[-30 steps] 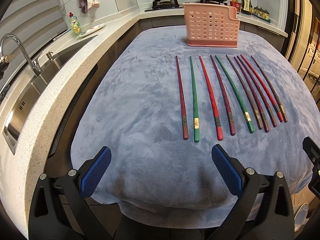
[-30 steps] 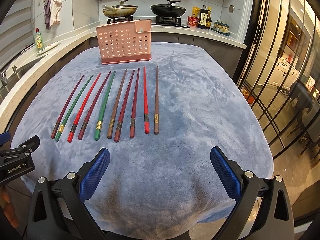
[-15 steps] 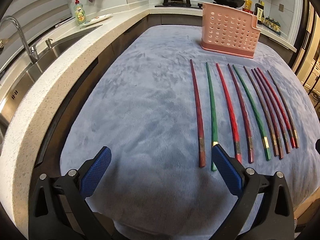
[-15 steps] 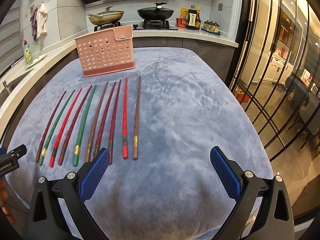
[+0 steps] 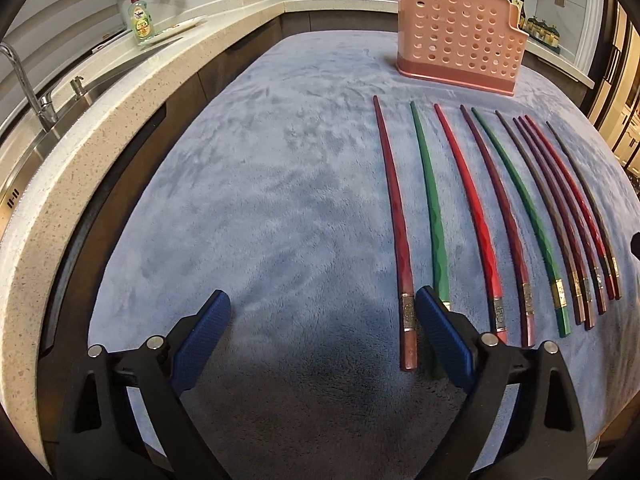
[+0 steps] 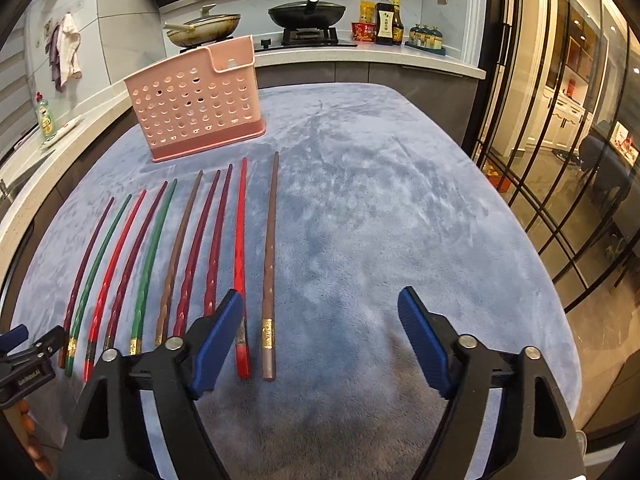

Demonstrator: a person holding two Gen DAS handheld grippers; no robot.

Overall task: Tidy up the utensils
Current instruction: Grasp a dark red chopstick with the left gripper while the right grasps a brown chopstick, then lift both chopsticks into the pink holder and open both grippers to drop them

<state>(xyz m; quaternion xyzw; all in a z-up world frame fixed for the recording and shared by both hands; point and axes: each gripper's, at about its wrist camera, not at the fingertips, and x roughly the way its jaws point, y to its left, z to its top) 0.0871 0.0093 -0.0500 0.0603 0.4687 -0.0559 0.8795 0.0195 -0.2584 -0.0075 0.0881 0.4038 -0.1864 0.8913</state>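
Note:
Several chopsticks, red, green, maroon and brown, lie side by side on a blue-grey plush cloth (image 5: pixel 260 200). Behind them stands a pink perforated holder (image 5: pixel 460 40) (image 6: pixel 196 108). My left gripper (image 5: pixel 322 316) hovers low over the cloth, its jaws closing. The leftmost dark red chopstick (image 5: pixel 400 240) ends just inside its right pad, and the green chopstick (image 5: pixel 434 220) runs under that pad. My right gripper (image 6: pixel 320 320) is also closing. The near ends of the bright red chopstick (image 6: pixel 241 260) and the brown chopstick (image 6: pixel 270 248) lie between its jaws, by the left pad. Neither gripper's pads press on anything.
A speckled counter (image 5: pixel 80 140) with a sink (image 5: pixel 24 152) and a soap bottle (image 5: pixel 140 20) runs along the left. Pans (image 6: pixel 204 28) sit on the stove at the back. Glass doors (image 6: pixel 560 160) stand close beyond the table's right edge.
Both grippers have come forward and down to the chopsticks' near ends. Both pairs of jaws have narrowed, the right pair much more.

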